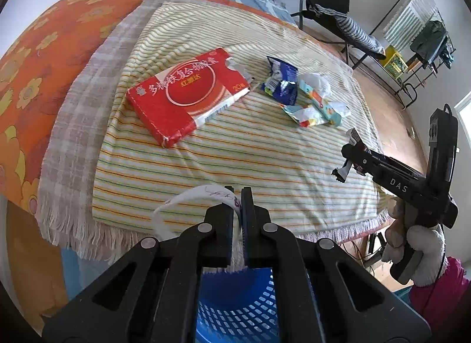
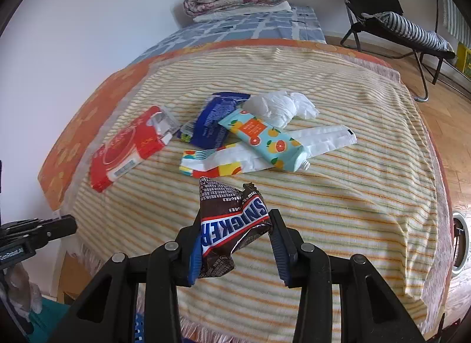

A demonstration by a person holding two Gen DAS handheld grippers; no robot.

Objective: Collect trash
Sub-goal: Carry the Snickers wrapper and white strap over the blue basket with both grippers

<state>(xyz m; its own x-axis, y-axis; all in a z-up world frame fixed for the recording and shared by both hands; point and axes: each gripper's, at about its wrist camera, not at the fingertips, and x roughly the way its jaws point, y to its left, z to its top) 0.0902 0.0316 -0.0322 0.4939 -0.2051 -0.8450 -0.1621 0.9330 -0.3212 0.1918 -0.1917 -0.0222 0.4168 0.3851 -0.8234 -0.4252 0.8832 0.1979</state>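
- Left gripper (image 1: 238,195) — jaws shut tight on a strip of white paper (image 1: 188,198) with faint writing on it; the strip curled out to the left of the fingers and ran down between them.
- Blue basket (image 1: 235,304) — perforated plastic, directly beneath the left gripper, at the foot of the bed.
- Right gripper (image 2: 235,234) — jaws partly open and pressed on a crumpled brown Snickers wrapper (image 2: 232,225); the wrapper was held clear of the cloth.
- Striped towel (image 2: 338,210) — yellow with thin orange and green lines, spread over the bed ahead of and below both grippers.
- Red carton (image 1: 188,92) — torn open at its far end, lying ahead and to the left of both grippers.
- Dark blue wrapper (image 2: 213,123) — crumpled, beyond the right gripper, just right of the carton.
- Fruit-print tube (image 2: 265,139) — pale blue with orange slices, uncapped, lying across a white-and-coloured packet (image 2: 223,161).
- Crumpled white tissue (image 2: 279,105) — touching the tube's far end.
- Gloved hand (image 1: 418,251) — wrapped round the right gripper's handle, seen right of the left gripper.
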